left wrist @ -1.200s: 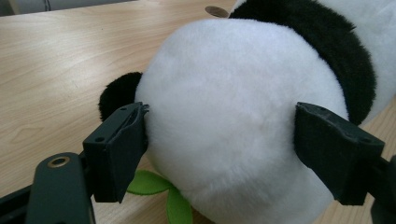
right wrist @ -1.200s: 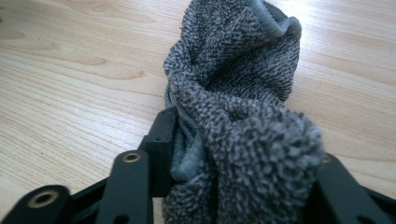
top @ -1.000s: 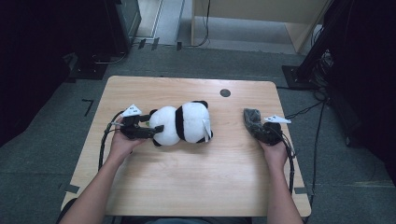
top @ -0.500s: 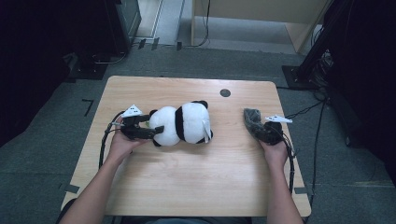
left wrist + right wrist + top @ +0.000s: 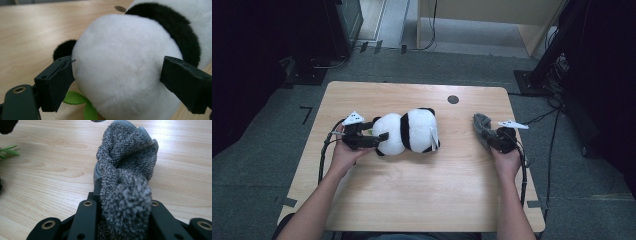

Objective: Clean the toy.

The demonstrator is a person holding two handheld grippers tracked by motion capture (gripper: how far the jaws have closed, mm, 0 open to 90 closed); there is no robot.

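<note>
Beside the plush panda (image 5: 409,131), left gripper (image 5: 379,140) spread around it; right gripper (image 5: 493,139) pinches grey cloth (image 5: 482,125).

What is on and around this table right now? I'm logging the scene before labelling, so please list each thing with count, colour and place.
panda plush: one, white and black, lying on its side left of the table's middle
green leaf: green felt pieces, under the plush's white end
grey cloth: one, grey terry, bunched at the table's right side
table: one, light wood, with a dark round hole near the far edge
floor: grey carpet, cables lying on it
left hand-held gripper: black, jaws wide on either side of the plush's white end
right hand-held gripper: black, jaws have just been closing, cloth pinched between them
forearms: two, entering from the bottom edge
</note>
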